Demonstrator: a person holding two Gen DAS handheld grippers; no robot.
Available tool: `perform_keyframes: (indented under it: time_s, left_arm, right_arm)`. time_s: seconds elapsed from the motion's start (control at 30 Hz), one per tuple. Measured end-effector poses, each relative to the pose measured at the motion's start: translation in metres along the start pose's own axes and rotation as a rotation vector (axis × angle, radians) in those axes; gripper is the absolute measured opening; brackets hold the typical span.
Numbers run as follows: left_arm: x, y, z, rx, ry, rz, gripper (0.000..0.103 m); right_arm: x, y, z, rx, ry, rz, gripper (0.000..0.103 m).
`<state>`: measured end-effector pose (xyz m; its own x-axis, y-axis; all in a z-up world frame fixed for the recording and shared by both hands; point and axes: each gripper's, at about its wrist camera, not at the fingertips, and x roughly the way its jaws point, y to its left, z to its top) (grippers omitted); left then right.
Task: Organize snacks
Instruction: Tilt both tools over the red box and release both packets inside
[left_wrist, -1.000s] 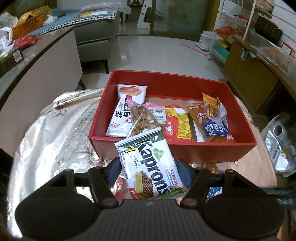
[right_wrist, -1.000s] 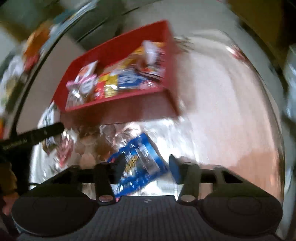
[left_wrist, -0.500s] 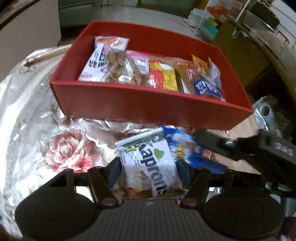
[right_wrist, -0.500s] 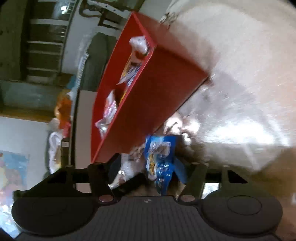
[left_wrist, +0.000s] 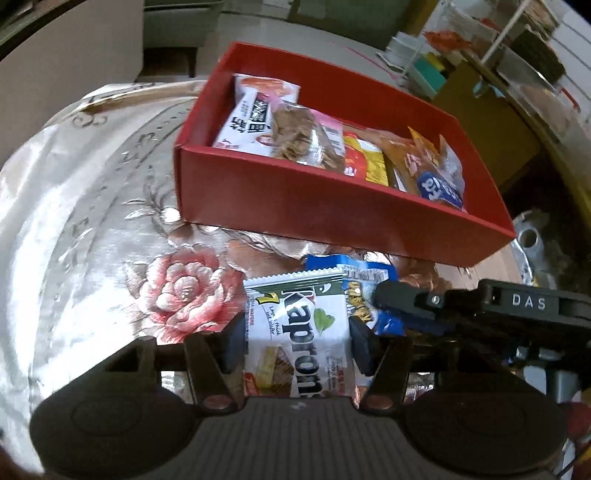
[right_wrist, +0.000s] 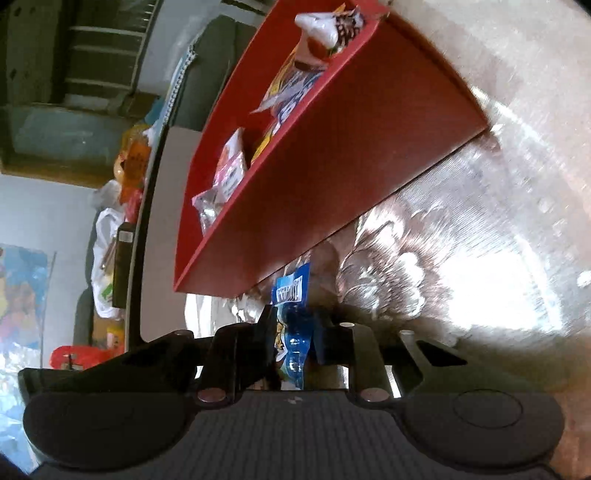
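A red box (left_wrist: 332, 210) holding several snack packets stands on a table with a shiny floral cloth (left_wrist: 92, 240). In front of it, a white Kaprons wafer packet (left_wrist: 295, 332) sits between the fingers of my left gripper (left_wrist: 295, 345). The jaws are closing and both pads touch the packet's long edges. A blue snack packet (left_wrist: 354, 275) lies just right of it, partly under its corner. My right gripper (left_wrist: 388, 312) reaches in from the right and is shut on the blue packet (right_wrist: 293, 339). In the right wrist view the gripper (right_wrist: 295, 332) is rolled, so the red box (right_wrist: 351, 166) slants overhead.
A crumpled silver bag (left_wrist: 532, 236) lies at the table's right edge. A wooden cabinet (left_wrist: 480, 110) and wire shelves stand behind the box on the right. A pale counter (left_wrist: 74, 74) runs along the left, with bags and clutter on it (right_wrist: 107, 266).
Both grippers sank toward the cloth in front of the box. The right gripper rolled, came in beside the wafer packet and closed its jaws on the blue packet. The left jaws narrowed slightly.
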<state>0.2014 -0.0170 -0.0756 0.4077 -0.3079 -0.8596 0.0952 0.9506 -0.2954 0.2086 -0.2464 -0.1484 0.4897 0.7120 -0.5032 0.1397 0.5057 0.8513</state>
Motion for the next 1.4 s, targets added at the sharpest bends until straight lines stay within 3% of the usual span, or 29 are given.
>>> perform_keyframes:
  time_s: [0.07, 0.2, 0.3, 0.4, 0.47, 0.53, 0.63, 0.87, 1.07, 1.27, 1.33, 1.4]
  left_arm:
    - [-0.002, 0.004, 0.001, -0.035, 0.000, -0.007, 0.050]
    - [-0.004, 0.019, 0.003, -0.130, 0.017, -0.092, 0.050]
    - [-0.004, 0.026, 0.002, -0.143, 0.016, -0.083, 0.050]
    - [-0.009, 0.038, 0.004, -0.180, -0.008, -0.087, 0.050]
    - [-0.011, 0.050, 0.005, -0.212, -0.029, -0.079, 0.050]
    - [-0.007, 0.058, 0.004, -0.239, -0.035, -0.104, 0.050]
    - [-0.007, 0.062, 0.000, -0.272, -0.052, -0.119, 0.050]
    - [-0.006, 0.097, -0.004, -0.484, -0.052, -0.289, 0.050]
    - [-0.027, 0.070, 0.003, -0.383, -0.088, -0.300, 0.050]
    - [-0.052, 0.036, 0.025, -0.311, -0.160, -0.370, 0.049]
    - [-0.054, 0.027, 0.033, -0.328, -0.169, -0.422, 0.048]
    - [-0.055, 0.016, 0.047, -0.322, -0.185, -0.447, 0.047]
  right_arm:
    - [0.007, 0.004, -0.003, 0.002, 0.017, 0.001, 0.029]
    - [0.011, 0.013, -0.005, 0.010, 0.031, 0.061, 0.029]
    - [0.015, 0.018, -0.002, 0.016, 0.032, 0.063, 0.029]
    - [0.019, 0.015, -0.004, 0.014, 0.040, 0.026, 0.039]
    - [0.022, 0.012, -0.005, 0.035, 0.046, 0.047, 0.041]
    - [0.027, 0.015, -0.005, 0.032, 0.052, 0.078, 0.054]
    - [0.040, 0.024, -0.004, 0.027, 0.058, 0.097, 0.056]
    - [0.066, 0.025, -0.012, 0.133, 0.066, 0.236, 0.054]
    - [0.050, 0.029, -0.015, 0.147, 0.064, 0.293, 0.058]
    - [0.010, 0.060, 0.001, 0.094, -0.002, 0.392, 0.061]
    - [-0.003, 0.074, 0.008, 0.076, -0.012, 0.463, 0.063]
    - [-0.018, 0.086, 0.017, 0.038, -0.047, 0.447, 0.062]
